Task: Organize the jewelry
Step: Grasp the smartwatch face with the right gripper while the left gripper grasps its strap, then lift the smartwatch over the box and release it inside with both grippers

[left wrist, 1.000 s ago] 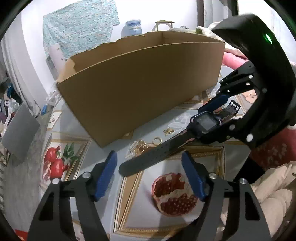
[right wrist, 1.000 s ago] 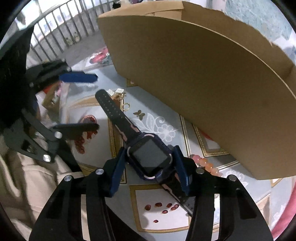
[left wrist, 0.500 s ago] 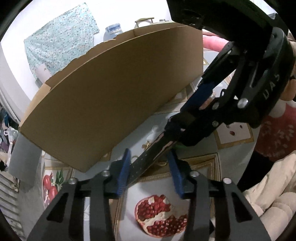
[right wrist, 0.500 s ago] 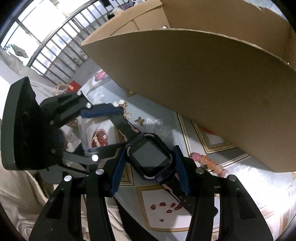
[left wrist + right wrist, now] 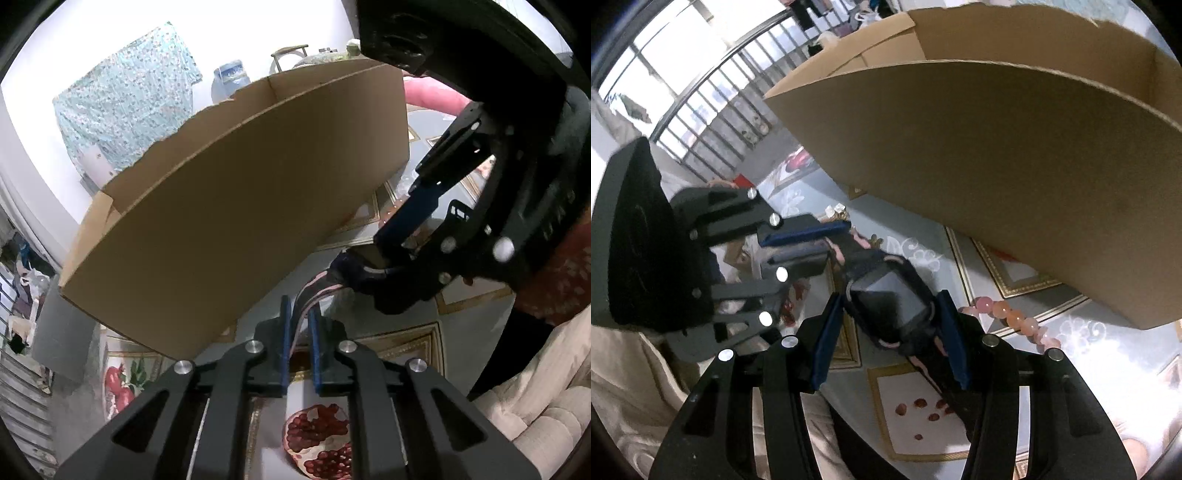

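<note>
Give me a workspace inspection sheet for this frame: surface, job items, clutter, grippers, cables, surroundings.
Surface: table under a grey cloth printed with pomegranates and gold frames.
Job's things: smartwatch held off the table by both tools; pink bead bracelet lying beside the cardboard box; small gold pieces near the box corner.
Clutter: nothing seen.
Grippers: right hand-held gripper shut on the watch body; left hand-held gripper shut on the strap.
Cables: nothing seen.
Surroundings: barred window, floral cloth on the wall, water bottle behind the box.
</note>
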`<state>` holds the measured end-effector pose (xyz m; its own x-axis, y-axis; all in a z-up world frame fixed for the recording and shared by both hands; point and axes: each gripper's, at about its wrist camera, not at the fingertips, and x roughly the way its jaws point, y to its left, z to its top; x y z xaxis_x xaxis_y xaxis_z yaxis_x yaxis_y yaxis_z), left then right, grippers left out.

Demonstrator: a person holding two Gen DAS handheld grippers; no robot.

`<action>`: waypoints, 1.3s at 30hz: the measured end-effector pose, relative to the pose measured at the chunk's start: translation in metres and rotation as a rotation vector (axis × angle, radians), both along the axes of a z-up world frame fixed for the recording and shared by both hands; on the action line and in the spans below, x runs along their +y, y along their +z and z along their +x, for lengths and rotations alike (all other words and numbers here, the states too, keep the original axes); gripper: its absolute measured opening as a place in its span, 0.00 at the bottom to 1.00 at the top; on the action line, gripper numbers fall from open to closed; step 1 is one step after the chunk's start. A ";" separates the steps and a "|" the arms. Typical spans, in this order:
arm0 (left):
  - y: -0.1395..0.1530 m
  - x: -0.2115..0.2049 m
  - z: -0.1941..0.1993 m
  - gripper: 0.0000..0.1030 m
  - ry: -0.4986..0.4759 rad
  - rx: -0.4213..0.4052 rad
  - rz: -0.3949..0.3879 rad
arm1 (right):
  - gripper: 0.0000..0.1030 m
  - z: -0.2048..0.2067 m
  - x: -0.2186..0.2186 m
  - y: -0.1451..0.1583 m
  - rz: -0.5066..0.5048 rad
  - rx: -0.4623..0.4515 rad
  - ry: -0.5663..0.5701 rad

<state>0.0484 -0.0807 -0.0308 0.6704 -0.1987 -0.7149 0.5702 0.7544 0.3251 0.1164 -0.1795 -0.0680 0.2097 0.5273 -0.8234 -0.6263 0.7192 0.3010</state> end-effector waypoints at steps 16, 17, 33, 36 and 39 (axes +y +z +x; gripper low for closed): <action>0.012 -0.012 -0.028 0.05 0.004 -0.124 0.041 | 0.21 -0.031 0.006 0.001 -0.157 -0.254 0.037; 0.014 -0.013 -0.030 0.04 0.002 -0.126 0.044 | 0.20 -0.033 0.005 0.002 -0.159 -0.268 0.029; 0.060 -0.020 -0.074 0.03 -0.097 -0.399 0.116 | 0.04 -0.087 -0.030 0.079 -0.181 -0.555 -0.190; 0.068 -0.011 -0.071 0.03 -0.106 -0.431 0.096 | 0.03 -0.090 -0.027 0.088 -0.219 -0.599 -0.194; 0.073 -0.006 -0.069 0.03 -0.105 -0.451 0.083 | 0.02 -0.095 -0.019 0.099 -0.277 -0.666 -0.182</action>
